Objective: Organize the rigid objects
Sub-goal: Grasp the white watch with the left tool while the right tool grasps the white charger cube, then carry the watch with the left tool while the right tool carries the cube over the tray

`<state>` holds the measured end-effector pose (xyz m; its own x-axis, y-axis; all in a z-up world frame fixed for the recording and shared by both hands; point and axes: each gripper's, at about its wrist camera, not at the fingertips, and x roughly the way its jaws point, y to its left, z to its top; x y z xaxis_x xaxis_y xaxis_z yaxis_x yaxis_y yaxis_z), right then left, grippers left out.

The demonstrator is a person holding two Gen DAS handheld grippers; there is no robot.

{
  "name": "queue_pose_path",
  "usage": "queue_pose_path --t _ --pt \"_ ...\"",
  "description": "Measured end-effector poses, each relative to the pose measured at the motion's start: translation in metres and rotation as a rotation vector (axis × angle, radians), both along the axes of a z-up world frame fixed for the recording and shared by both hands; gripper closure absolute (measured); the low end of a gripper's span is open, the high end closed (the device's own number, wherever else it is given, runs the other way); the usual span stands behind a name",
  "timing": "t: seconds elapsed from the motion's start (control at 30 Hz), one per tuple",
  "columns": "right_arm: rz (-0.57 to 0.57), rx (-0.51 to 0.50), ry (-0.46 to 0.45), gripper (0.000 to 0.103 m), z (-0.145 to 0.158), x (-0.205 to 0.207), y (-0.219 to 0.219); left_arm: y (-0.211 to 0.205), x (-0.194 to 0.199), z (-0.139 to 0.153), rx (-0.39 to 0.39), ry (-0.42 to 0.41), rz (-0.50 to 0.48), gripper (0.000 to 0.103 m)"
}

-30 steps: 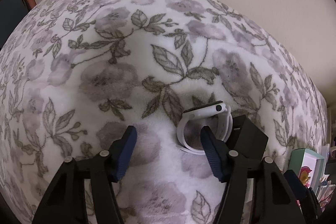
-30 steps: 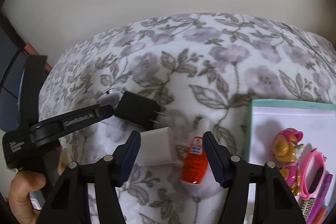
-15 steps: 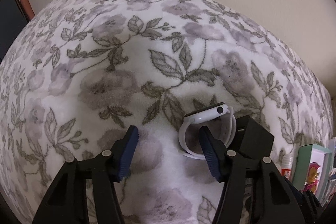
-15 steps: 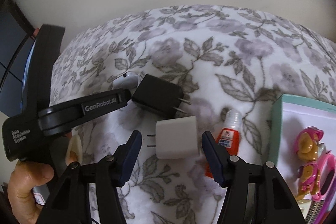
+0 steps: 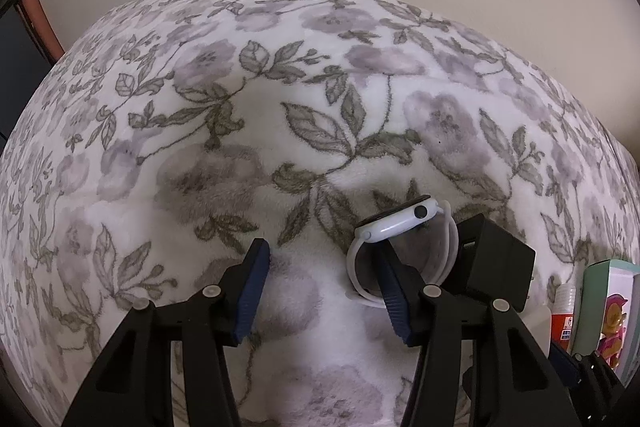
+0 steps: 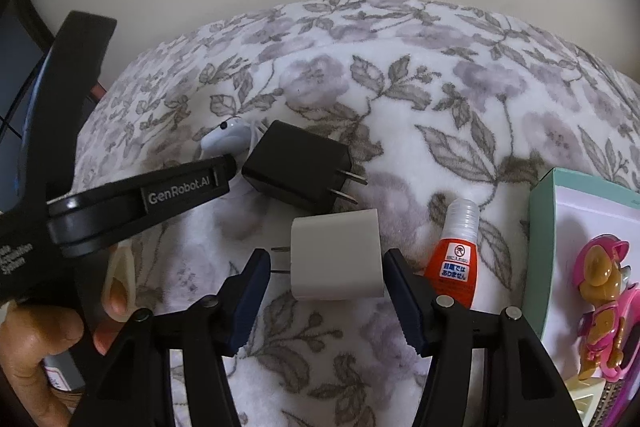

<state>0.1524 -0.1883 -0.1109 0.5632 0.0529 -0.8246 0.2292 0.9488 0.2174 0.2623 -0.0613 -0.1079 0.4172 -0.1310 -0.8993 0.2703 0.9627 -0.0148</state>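
Right wrist view: mint-green cardboard box [image 6: 541,227] holds a pink toy dog [image 6: 604,303]; right gripper [image 6: 324,291] and left gripper [image 5: 324,291], jaws just closing, grip nothing.

The left tool [image 5: 324,291] has narrowed; the right tool [image 6: 324,301] apparently now straddles the white charger [image 6: 336,255].
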Motion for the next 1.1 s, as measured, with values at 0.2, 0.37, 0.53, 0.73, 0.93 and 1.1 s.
queue_pose_path --t 0.2,0.37,0.53,0.73,0.93,1.1 --pt "-0.011 -0.04 -0.003 0.042 -0.002 0.001 0.006 0.0 -0.001 0.0 0.005 -0.001 -0.005 0.048" --pt "-0.012 -0.095 -0.004 0.042 -0.003 0.001 0.012 0.0 -0.001 0.0 0.008 -0.003 -0.009 0.047" --pt "0.001 -0.168 0.001 0.042 -0.006 0.002 0.02 -0.001 -0.002 0.001 0.019 -0.001 -0.017 0.057" --pt "0.01 -0.187 0.011 0.043 -0.004 0.002 0.023 -0.001 -0.003 0.005 0.007 0.021 -0.021 0.091" --pt "0.022 -0.178 0.021 0.043 -0.004 0.002 0.023 0.002 -0.003 0.012 -0.031 0.05 -0.02 0.095" --pt "0.026 -0.17 0.01 0.043 0.002 -0.001 0.022 0.0 -0.006 0.028 -0.029 0.029 -0.028 0.095"
